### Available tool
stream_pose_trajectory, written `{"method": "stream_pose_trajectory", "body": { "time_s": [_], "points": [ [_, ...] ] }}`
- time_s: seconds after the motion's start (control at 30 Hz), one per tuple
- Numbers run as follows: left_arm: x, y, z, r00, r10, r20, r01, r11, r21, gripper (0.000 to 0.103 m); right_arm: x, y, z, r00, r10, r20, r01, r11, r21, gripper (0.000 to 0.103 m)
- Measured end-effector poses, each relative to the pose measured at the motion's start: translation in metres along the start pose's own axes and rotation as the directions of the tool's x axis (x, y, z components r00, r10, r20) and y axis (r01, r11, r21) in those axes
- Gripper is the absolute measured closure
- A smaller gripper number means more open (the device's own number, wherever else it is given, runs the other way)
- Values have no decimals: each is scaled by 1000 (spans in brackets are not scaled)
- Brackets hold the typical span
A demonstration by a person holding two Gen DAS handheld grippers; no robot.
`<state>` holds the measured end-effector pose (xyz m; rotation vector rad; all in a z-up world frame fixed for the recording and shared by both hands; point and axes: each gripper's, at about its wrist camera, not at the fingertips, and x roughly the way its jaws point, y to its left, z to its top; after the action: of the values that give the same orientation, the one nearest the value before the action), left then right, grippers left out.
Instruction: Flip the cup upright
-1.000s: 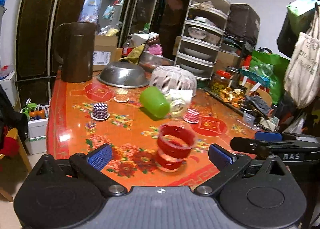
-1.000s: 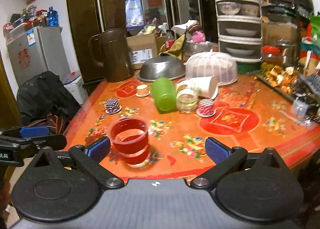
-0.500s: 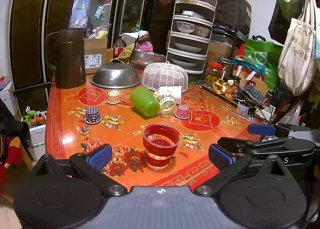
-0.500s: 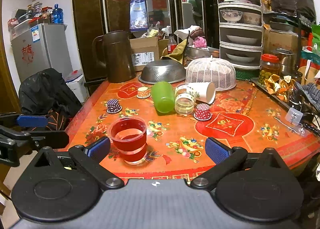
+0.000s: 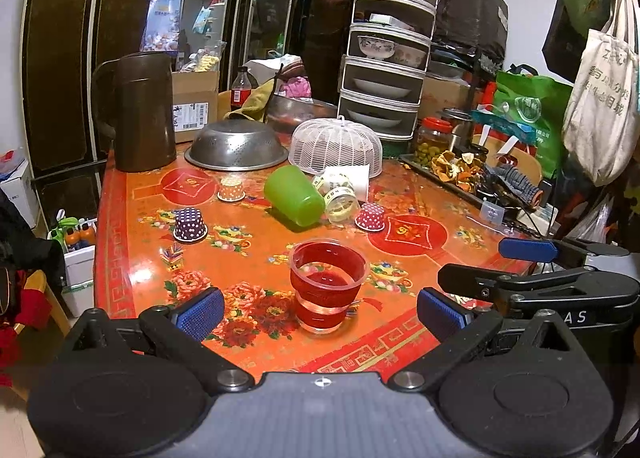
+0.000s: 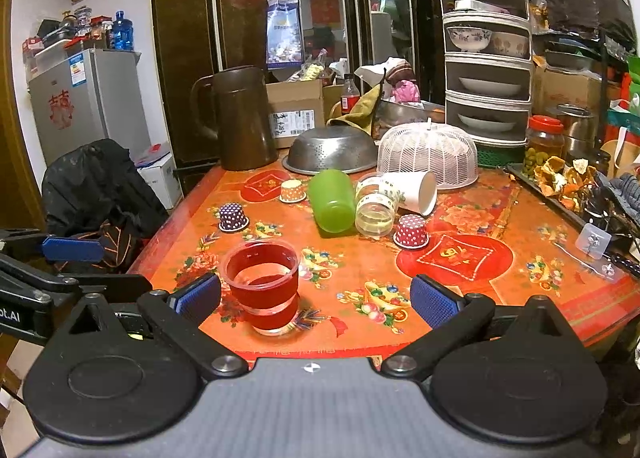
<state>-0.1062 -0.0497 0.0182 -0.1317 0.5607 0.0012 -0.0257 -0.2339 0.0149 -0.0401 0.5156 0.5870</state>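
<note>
A clear red-tinted plastic cup (image 5: 326, 285) stands upright near the front edge of the orange patterned table (image 5: 256, 258); it also shows in the right wrist view (image 6: 264, 286). My left gripper (image 5: 320, 308) is open and empty, its pads either side of the cup but apart from it. My right gripper (image 6: 316, 298) is open and empty, the cup just inside its left pad (image 6: 198, 296). A green cup (image 5: 294, 196) lies on its side mid-table, next to a clear jar (image 5: 340, 202) and a white paper cup (image 6: 412, 188), both on their sides.
A brown jug (image 5: 142, 110), an upturned steel colander (image 5: 236, 146), a white mesh food cover (image 5: 336, 144) and a stacked dish rack (image 5: 388, 58) stand at the back. Small dotted cupcake cups (image 5: 190, 224) dot the table. A cluttered tray (image 5: 472, 174) lines the right edge.
Both grippers have pulled back a little from the table and steadied. The red cup stands still in the same spot.
</note>
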Motion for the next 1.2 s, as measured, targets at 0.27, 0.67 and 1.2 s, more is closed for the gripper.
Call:
{"method": "stream_pose_trajectory", "body": {
  "time_s": [0.27,0.67,1.2],
  "points": [
    [1,0,0,1000,6,-3,-6,1000,-4,0,0,0,-1,1000,7,-3,-7,1000,-5,1],
    [5,3,-1,999,31,-9,-31,999,-7,0,-1,0,-1,1000,11,4,-11,1000,0,1],
    [10,6,-2,999,31,-19,-32,999,-17,0,1,-2,-2,1000,21,1,-21,1000,1,1]
  ]
}}
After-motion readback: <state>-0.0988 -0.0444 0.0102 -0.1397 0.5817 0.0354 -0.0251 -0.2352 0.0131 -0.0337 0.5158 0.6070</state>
